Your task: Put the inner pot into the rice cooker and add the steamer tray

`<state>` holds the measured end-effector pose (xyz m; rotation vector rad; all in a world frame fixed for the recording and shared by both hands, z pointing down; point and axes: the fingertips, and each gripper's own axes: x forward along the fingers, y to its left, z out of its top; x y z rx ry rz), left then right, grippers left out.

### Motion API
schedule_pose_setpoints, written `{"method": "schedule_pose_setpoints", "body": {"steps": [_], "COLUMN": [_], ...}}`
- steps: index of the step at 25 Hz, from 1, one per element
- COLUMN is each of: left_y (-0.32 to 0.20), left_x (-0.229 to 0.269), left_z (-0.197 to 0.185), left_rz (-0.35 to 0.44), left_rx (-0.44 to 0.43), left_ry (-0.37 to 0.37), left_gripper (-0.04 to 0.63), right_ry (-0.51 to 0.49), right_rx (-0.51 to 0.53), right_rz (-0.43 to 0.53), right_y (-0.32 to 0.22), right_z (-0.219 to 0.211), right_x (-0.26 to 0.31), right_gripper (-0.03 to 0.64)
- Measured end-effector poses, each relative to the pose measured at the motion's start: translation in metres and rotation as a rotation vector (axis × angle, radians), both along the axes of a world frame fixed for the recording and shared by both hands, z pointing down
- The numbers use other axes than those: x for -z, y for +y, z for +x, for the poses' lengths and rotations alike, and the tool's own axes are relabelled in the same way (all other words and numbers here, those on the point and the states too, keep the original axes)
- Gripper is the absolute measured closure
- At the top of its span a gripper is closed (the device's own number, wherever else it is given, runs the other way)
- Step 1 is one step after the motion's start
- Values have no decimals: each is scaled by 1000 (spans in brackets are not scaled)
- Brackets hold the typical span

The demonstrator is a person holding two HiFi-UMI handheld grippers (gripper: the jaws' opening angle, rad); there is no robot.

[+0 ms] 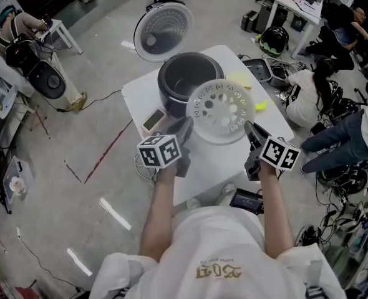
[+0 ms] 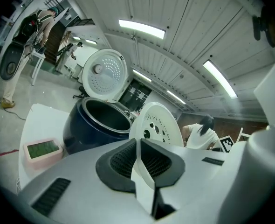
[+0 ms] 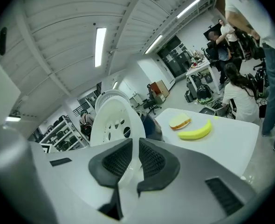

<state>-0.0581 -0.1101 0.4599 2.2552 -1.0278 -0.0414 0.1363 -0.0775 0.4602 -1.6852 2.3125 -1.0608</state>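
**Head view.** The tray (image 1: 221,111) is held clear of the table (image 1: 140,95), just near and right of the open cooker (image 1: 190,73). From this angle it overlaps the cooker's rim. Its left edge is pinched by the left gripper (image 1: 185,129) and its right edge by the right gripper (image 1: 249,131). The lid (image 1: 163,31) is raised at the far side. Only a dark hollow is seen in the cooker, so it cannot be settled here whether the pot is seated. The jaw tips are partly covered by the tray's rim.

**Left gripper view.** The jaws are pressed onto the thin white rim, which runs edge-on between them. The tray (image 2: 158,125) is tilted. A pale ring is seen round the cooker's (image 2: 98,125) mouth, which may be the pot's lip. A pink device (image 2: 42,150) lies on the table to the left.

**Right gripper view.** The same edge-on pinch is shown at the right gripper (image 3: 134,160). The cooker is mostly hidden behind the tray. A banana (image 3: 195,132) and a sandwich (image 3: 179,122) lie to the right.

**Risks.** The rim could slip from such narrow pinches if the grippers are moved unevenly. The tray could also catch the cooker's rim if it is lowered tilted.
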Motion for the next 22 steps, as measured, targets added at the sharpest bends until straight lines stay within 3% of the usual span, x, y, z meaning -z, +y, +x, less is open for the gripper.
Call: {"method": "schedule_pose_setpoints", "body": {"steps": [8, 22], "left_y": [-8, -64], "left_x": [14, 26], "left_z": [-31, -47], "left_rz": [9, 12], "left_rx": [54, 174], "left_ry": [12, 20], "left_gripper": [549, 548], "right_ry": [-25, -67], "right_rx": [51, 182], "right_rz": [20, 44], "right_y": [-18, -97], "right_z": [-30, -43], "right_x": [16, 32], "right_gripper": [561, 561]}}
